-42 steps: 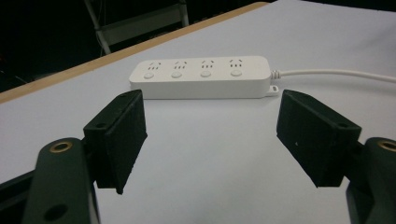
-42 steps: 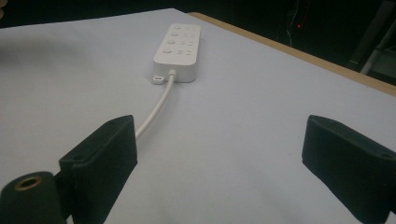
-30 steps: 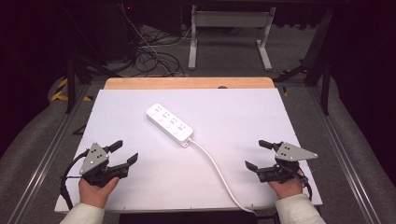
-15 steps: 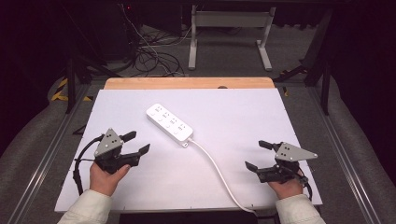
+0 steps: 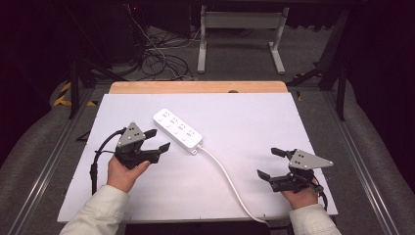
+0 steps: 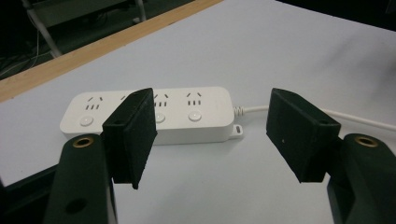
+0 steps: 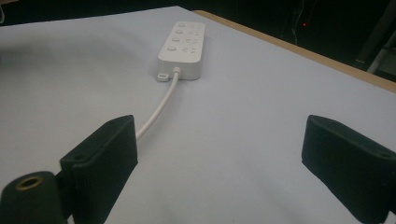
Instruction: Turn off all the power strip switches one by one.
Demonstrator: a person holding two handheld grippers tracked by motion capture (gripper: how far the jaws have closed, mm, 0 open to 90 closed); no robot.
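Now, near edge first: two pale sleeves (image 5: 100,210) coming in from the bottom. Left gripper (image 5: 157,140) lifted off the white board (image 5: 244,117), jaws wide apart, nothing between them, pointing toward the power strip (image 5: 177,131). From the left gripper view, strip seen past the open jaws, close but not touched. Right gripper (image 5: 271,162) low at the near right corner of the board, jaws spread wide too, holding nothing. White cord (image 5: 226,177) running from the strip's near end, across the board between the two hands, off the front edge. Strip itself lying flat and slanted, a little left of the board's middle, sockets and round buttons facing up. Board plain white, matte, bare apart from strip and cord. Behind it, a strip of bare wood (image 5: 198,87) along the far edge. Beyond that, grey floor, a tangle of black cables (image 5: 161,61), a white metal frame (image 5: 240,39) on two feet. Yellow-and-black tape (image 5: 63,93) at far left. Farther back, all dark.
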